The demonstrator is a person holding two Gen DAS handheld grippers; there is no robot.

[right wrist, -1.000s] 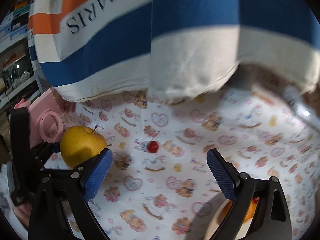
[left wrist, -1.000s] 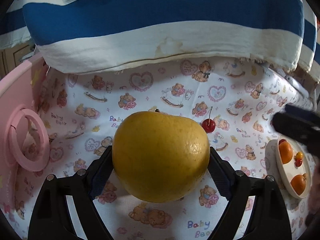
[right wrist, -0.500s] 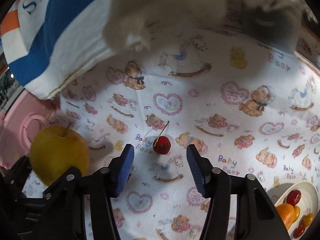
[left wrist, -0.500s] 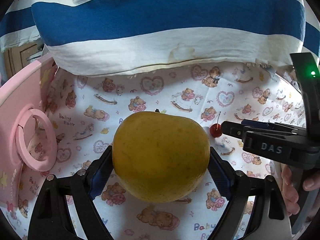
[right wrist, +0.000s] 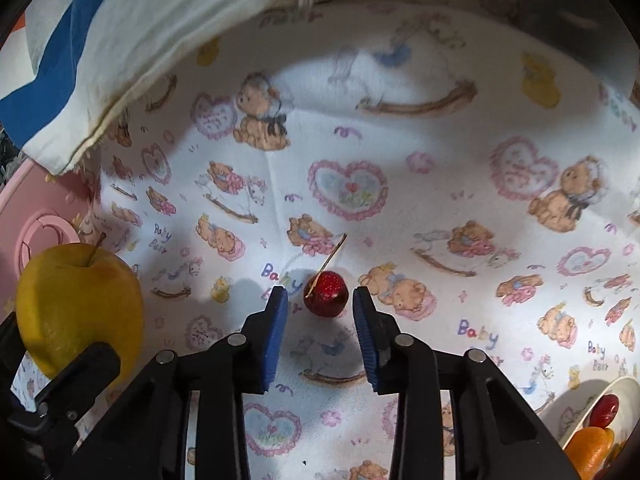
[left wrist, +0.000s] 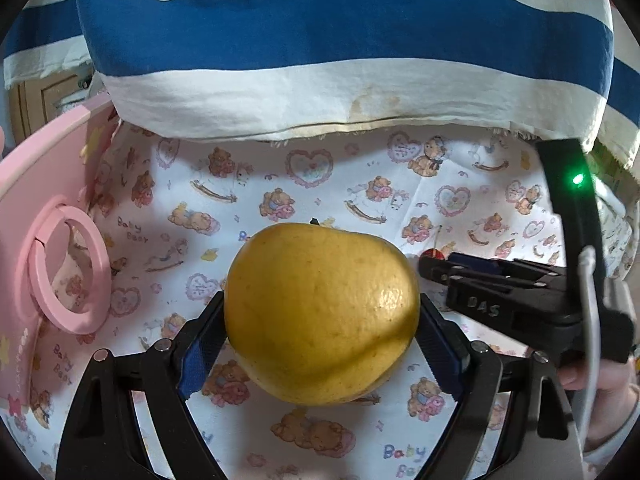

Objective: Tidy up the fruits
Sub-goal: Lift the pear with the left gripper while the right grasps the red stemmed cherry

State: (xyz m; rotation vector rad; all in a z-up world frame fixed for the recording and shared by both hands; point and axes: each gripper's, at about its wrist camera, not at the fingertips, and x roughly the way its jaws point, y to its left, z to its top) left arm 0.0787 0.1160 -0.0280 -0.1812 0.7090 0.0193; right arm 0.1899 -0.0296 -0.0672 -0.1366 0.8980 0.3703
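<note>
A yellow apple [left wrist: 320, 312] fills the centre of the left wrist view, clamped between the blue pads of the left hand-held gripper [left wrist: 320, 344], one pad at 9 o'clock of the fruit and one at 3 o'clock. Its stem end points away from the camera, towards 12 o'clock. It hangs above a tabletop cloth [left wrist: 320, 184] printed with bears and hearts.

In the right wrist view, a small red cherry [right wrist: 325, 294] lies on the cloth at the centre. Its thin stem runs from the fruit up towards 1 o'clock, so its long axis is slightly tilted off the line of the fingers. The right hand-held gripper [right wrist: 320, 304] has the cherry between its jaws, which are closing; a narrow gap shows on each side, and the pads are not pressing on it.

Open cloth spreads from 1 to 4 o'clock of the cherry. A blue and white striped fabric [right wrist: 120, 52] overhangs from 10 to 12 o'clock. A pink panel with a ring [right wrist: 44, 232] borders the cloth at 9 o'clock. A white bowl [right wrist: 624, 386] holding red and orange fruit sits at 4 o'clock, at the picture's edge.
</note>
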